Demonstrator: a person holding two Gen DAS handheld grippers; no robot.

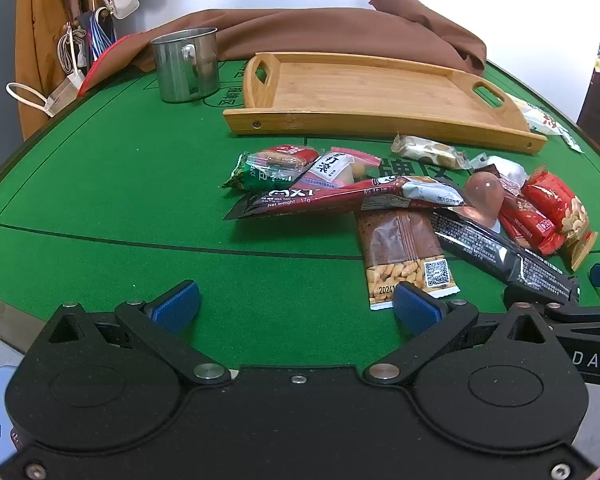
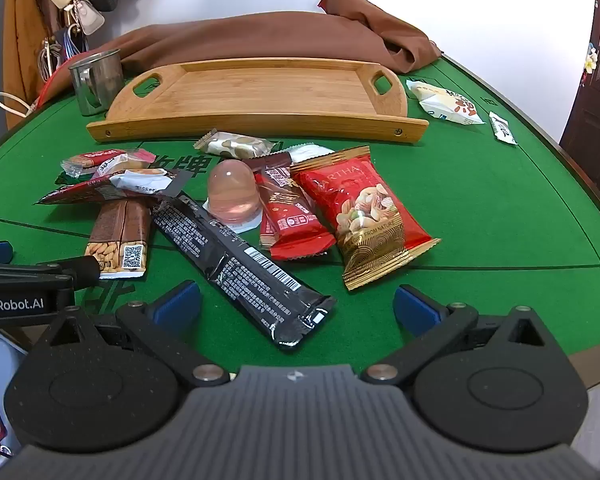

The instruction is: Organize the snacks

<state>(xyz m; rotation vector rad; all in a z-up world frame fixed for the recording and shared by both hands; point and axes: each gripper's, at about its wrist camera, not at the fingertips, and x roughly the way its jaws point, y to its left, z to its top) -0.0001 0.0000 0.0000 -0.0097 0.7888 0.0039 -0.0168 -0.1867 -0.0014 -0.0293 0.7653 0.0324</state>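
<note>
Left gripper (image 1: pixel 296 304) and right gripper (image 2: pixel 296 304) tilted downward, jaws spread, apparently empty, above snacks (image 2: pixel 236 208)

Steel mug (image 1: pixel 185 65), brown cloth (image 1: pixel 340 28)

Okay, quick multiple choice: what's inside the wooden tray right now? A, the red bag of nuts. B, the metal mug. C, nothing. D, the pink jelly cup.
C: the wooden tray shows only bare wood inside, while the red bag of nuts and the jelly cup lie on the green table in front of it and the metal mug stands beside it.
</note>
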